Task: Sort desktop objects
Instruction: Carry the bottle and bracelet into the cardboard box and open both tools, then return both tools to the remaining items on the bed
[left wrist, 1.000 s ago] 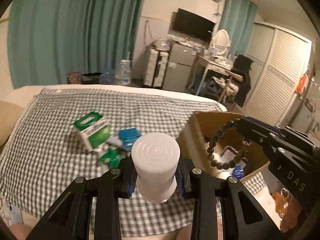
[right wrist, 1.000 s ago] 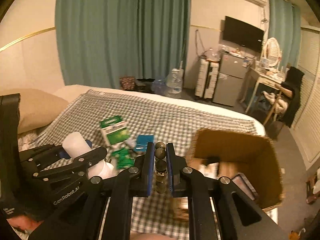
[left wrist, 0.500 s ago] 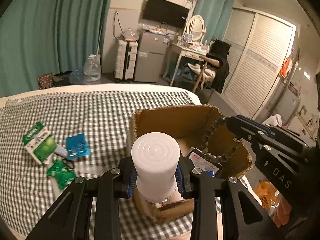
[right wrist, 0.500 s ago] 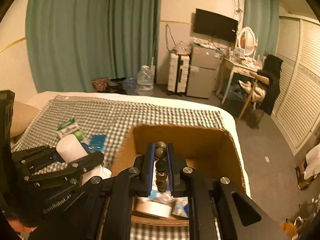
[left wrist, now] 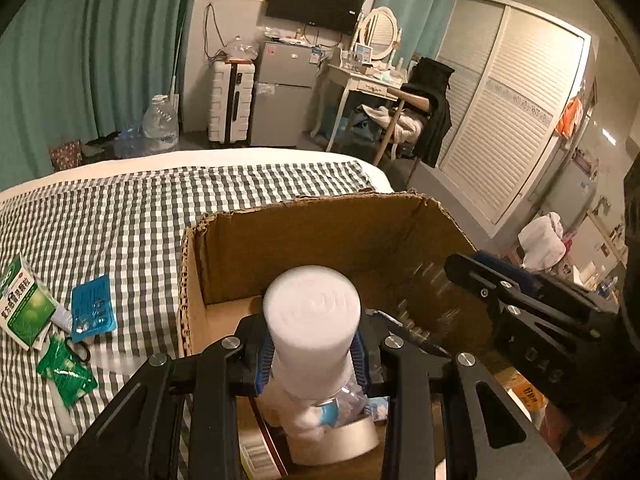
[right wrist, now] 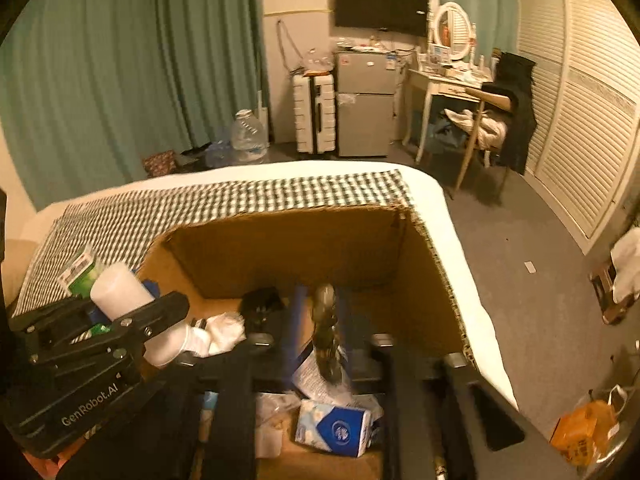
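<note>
While both grippers hang over the cardboard box (left wrist: 320, 220), left gripper (left wrist: 312, 360) jaws are opening around the white bottle (left wrist: 312, 320); right gripper (right wrist: 320, 320) jaws are opening, blurred bead bracelet (right wrist: 326, 332) between them.

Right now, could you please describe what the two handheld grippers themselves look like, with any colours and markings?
Both are black, angular two-finger tools with cut-out linkage arms, silver screw heads and blue pads. The left gripper carries white "GenRobot.AI" lettering in the right wrist view. The right gripper, blurred in its own view, shows raised "DAS" letters in the left wrist view. No sleeve or cable is visible.
</note>
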{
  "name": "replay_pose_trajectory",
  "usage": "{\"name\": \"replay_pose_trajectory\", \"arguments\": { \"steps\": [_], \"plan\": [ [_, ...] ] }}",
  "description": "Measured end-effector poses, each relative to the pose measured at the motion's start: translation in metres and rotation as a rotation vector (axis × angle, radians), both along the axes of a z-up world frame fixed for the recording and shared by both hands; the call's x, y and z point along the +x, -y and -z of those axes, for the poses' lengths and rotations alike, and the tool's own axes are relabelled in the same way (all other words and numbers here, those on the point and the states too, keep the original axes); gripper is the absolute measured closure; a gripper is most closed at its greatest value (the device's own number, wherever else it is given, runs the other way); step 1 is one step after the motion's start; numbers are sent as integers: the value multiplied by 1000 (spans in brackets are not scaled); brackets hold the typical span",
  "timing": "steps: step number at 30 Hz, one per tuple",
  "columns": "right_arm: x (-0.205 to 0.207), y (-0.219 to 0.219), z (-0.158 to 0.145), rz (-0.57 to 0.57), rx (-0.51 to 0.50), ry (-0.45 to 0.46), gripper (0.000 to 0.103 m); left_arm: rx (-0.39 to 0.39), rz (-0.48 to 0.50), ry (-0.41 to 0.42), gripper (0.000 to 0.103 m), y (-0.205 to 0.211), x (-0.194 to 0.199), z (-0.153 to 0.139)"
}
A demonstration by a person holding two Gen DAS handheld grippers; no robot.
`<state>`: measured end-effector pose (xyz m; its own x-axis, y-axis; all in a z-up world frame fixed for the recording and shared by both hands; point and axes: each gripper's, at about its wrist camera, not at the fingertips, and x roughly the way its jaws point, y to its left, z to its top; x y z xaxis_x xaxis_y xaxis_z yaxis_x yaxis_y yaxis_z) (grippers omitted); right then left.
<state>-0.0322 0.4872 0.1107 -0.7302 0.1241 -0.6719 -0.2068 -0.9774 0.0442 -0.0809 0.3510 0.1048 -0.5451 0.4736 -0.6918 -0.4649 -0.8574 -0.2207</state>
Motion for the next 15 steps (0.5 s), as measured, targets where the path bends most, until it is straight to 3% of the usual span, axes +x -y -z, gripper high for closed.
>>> {"name": "replay_pose_trajectory", "arguments": {
  "steps": [1, 3, 7, 15],
  "plan": [
    [0, -2, -1, 7, -5, -7, 51, 2, -6, 3, 34, 2, -1, 1],
    [-2, -5, -4, 21, -4, -13, 51, 0, -62, -5, 7, 8, -4, 0],
    [0, -1, -11, 33, -1, -29, 51, 50, -89, -1, 7, 28, -4, -8],
    [13, 43, -37, -23, 11, -70, 51, 33, -145, -67, 6, 83, 13, -43]
  ]
}}
